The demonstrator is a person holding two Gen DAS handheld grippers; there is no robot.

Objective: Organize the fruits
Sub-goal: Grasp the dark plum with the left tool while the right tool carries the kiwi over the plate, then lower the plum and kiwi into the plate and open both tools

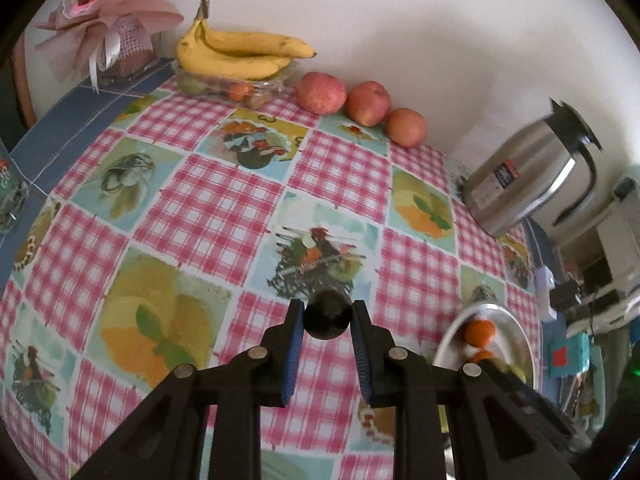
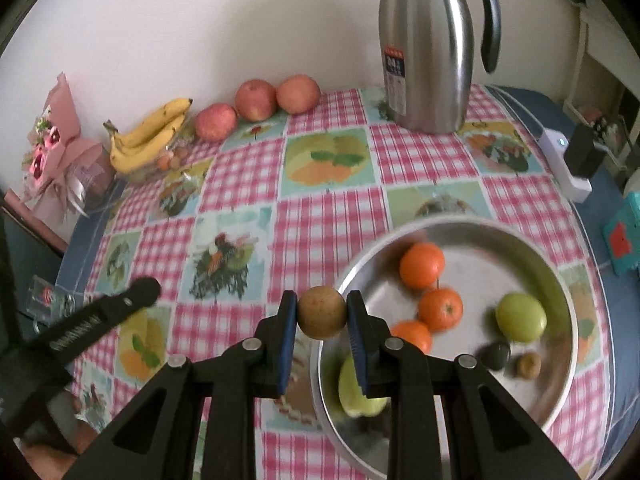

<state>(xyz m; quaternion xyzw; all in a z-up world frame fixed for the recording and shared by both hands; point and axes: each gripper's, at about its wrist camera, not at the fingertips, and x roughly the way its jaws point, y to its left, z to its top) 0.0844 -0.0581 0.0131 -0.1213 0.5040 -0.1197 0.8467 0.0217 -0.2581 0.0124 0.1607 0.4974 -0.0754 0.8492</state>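
My left gripper (image 1: 327, 316) is shut on a small dark round fruit (image 1: 326, 314) and holds it above the checked tablecloth (image 1: 224, 208). My right gripper (image 2: 322, 316) is shut on a small brown round fruit (image 2: 322, 312) at the left rim of the metal bowl (image 2: 472, 224). The bowl holds three oranges (image 2: 422, 264), two green fruits (image 2: 520, 317), a dark fruit (image 2: 496, 355) and a small brown fruit (image 2: 528, 365). The bowl also shows in the left wrist view (image 1: 512, 320), at the right. The left gripper's body (image 2: 100, 316) shows at the left of the right wrist view.
Three apples (image 1: 320, 92) line the wall. A banana bunch (image 1: 240, 50) lies on a glass dish of small fruit (image 1: 240, 88). A steel thermos jug (image 2: 428, 48) stands at the back right. A pink bouquet (image 1: 108, 20) stands at the back left, a glass (image 1: 10, 196) at the left edge.
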